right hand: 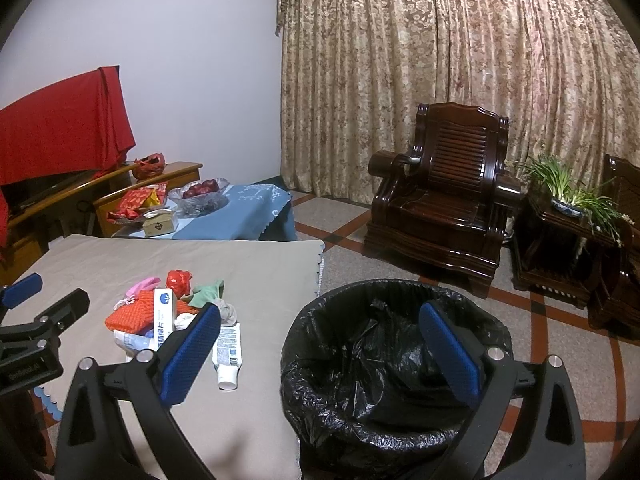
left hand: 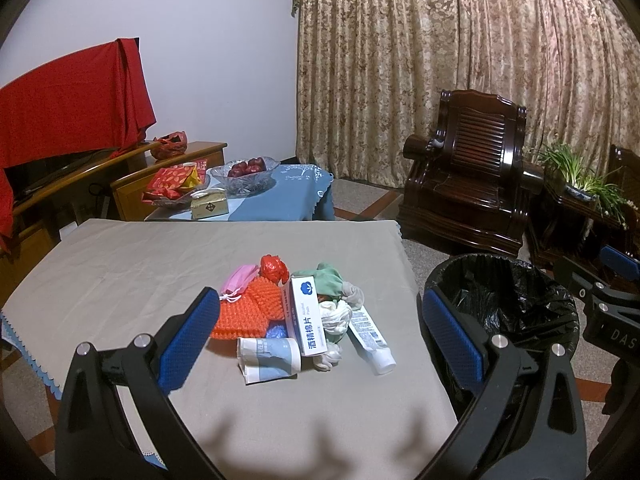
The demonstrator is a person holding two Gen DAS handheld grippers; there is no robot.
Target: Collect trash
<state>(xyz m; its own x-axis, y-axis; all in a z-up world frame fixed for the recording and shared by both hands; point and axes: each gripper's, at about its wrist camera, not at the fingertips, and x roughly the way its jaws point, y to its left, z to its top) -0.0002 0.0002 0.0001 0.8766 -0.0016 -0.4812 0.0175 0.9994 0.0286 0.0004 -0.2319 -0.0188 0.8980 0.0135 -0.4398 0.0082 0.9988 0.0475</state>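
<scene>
A trash pile lies on the grey-clothed table [left hand: 120, 264]: an orange foam net [left hand: 244, 314], a pink mask [left hand: 240, 278], a red wrapper [left hand: 274, 268], a white box [left hand: 306, 316], a green cloth [left hand: 326, 280], white tissue [left hand: 336, 320], a white tube [left hand: 370, 338] and a pale blue pack [left hand: 268, 360]. My left gripper [left hand: 320, 340] is open and empty above the pile's near side. My right gripper [right hand: 320, 352] is open and empty over the black-lined bin [right hand: 384, 364], right of the table. The pile also shows in the right wrist view [right hand: 160, 312].
A low table with a blue cloth [left hand: 288, 188] carries a glass fruit bowl [left hand: 244, 174] and a tissue box [left hand: 210, 206]. A dark wooden armchair [right hand: 436, 196] and a plant stand [right hand: 568, 216] stand by the curtain. A red-draped cabinet [left hand: 60, 120] is at left.
</scene>
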